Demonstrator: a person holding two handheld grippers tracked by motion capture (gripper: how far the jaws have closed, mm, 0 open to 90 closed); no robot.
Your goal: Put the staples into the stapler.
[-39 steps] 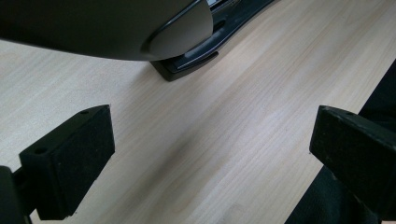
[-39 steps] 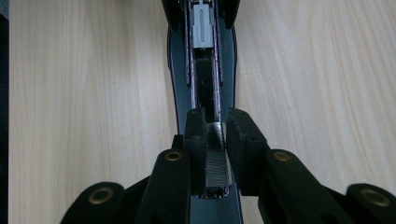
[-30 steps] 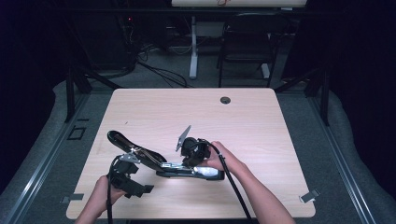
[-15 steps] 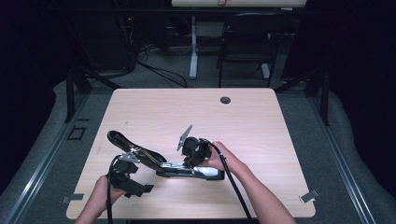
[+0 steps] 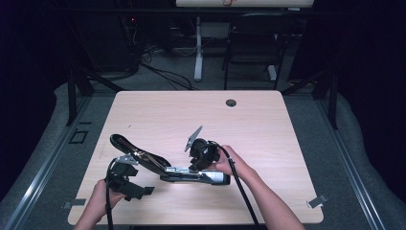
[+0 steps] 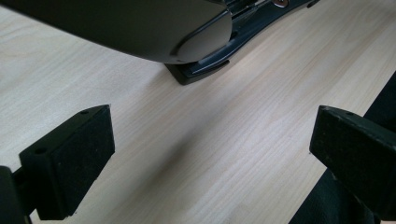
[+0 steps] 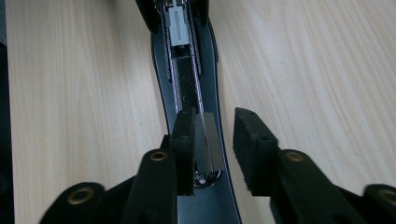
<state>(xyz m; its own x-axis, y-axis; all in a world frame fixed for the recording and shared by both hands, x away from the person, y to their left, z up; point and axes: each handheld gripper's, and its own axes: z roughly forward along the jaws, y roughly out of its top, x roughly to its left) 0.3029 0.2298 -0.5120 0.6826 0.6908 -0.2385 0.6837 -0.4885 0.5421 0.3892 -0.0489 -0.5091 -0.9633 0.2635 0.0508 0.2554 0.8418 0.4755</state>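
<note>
A black stapler lies open on the desk, near the front edge and left of middle. Its base rests flat with the silver staple channel exposed. Its top arm is swung back, rising toward the left edge.

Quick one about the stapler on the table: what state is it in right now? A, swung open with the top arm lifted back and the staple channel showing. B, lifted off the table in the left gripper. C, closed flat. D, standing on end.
A: the stapler lies on the table, its top arm swung up and back, its staple channel bare below the right gripper.
</note>
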